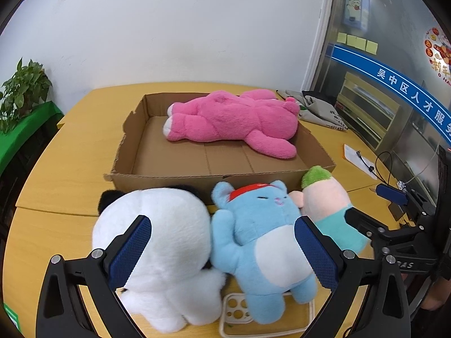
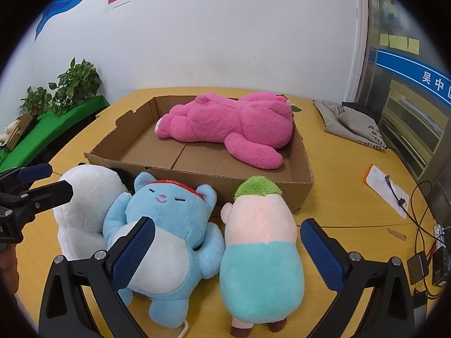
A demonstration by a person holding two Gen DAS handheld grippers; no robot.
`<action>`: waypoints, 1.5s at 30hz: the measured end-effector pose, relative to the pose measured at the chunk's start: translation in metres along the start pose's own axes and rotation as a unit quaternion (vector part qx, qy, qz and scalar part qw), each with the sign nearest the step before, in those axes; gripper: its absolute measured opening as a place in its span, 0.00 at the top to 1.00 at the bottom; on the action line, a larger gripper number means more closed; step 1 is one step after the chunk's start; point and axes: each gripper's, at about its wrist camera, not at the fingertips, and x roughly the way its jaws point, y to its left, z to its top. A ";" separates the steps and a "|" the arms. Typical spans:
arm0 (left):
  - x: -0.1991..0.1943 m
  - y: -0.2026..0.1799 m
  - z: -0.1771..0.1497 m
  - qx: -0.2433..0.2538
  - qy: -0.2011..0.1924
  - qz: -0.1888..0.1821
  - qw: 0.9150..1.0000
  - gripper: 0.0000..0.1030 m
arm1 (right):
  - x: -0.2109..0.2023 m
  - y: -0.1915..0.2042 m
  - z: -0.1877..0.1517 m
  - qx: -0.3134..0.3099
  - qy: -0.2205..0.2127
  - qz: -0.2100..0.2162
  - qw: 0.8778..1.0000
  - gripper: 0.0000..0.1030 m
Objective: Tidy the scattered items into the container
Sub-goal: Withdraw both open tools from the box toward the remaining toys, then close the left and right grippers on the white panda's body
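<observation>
A shallow cardboard box (image 1: 141,140) (image 2: 118,143) sits on the wooden table with a pink plush bear (image 1: 234,121) (image 2: 225,126) lying inside along its far side. In front of the box lie a white panda plush (image 1: 157,239) (image 2: 84,205), a blue cat plush with a red headband (image 1: 259,231) (image 2: 169,225), and a pale pink plush with green hair and teal shorts (image 1: 329,205) (image 2: 259,242). My left gripper (image 1: 222,239) hovers open above the panda and blue cat. My right gripper (image 2: 228,239) hovers open above the blue cat and the pink plush. Neither holds anything.
A white plastic frame (image 1: 236,309) lies under the blue cat. A grey cloth bag (image 2: 352,121), a paper with a cable (image 2: 389,191) and a power strip sit on the table's right. Potted plants (image 2: 76,81) stand on a green shelf at left. A person's hand shows at each frame edge.
</observation>
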 end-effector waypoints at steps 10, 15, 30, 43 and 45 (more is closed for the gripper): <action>0.006 0.064 -0.012 -0.038 0.031 0.001 0.999 0.00 | 0.012 0.061 -0.010 -0.047 0.014 0.134 0.990 0.00; 0.029 0.092 -0.016 -0.036 0.060 -0.006 0.998 0.00 | 0.031 0.110 -0.021 -0.060 0.039 0.216 0.974 0.00; 0.066 0.125 -0.021 -0.057 0.113 -0.090 0.988 0.05 | 0.090 0.210 -0.060 -0.099 0.049 0.162 0.981 0.02; 0.056 0.122 -0.018 -0.043 0.099 -0.115 0.988 0.21 | 0.081 0.196 -0.062 -0.021 0.055 0.194 0.979 0.38; 0.047 0.115 -0.015 -0.032 0.093 -0.109 0.989 0.21 | 0.072 0.191 -0.061 -0.010 0.054 0.208 0.977 0.39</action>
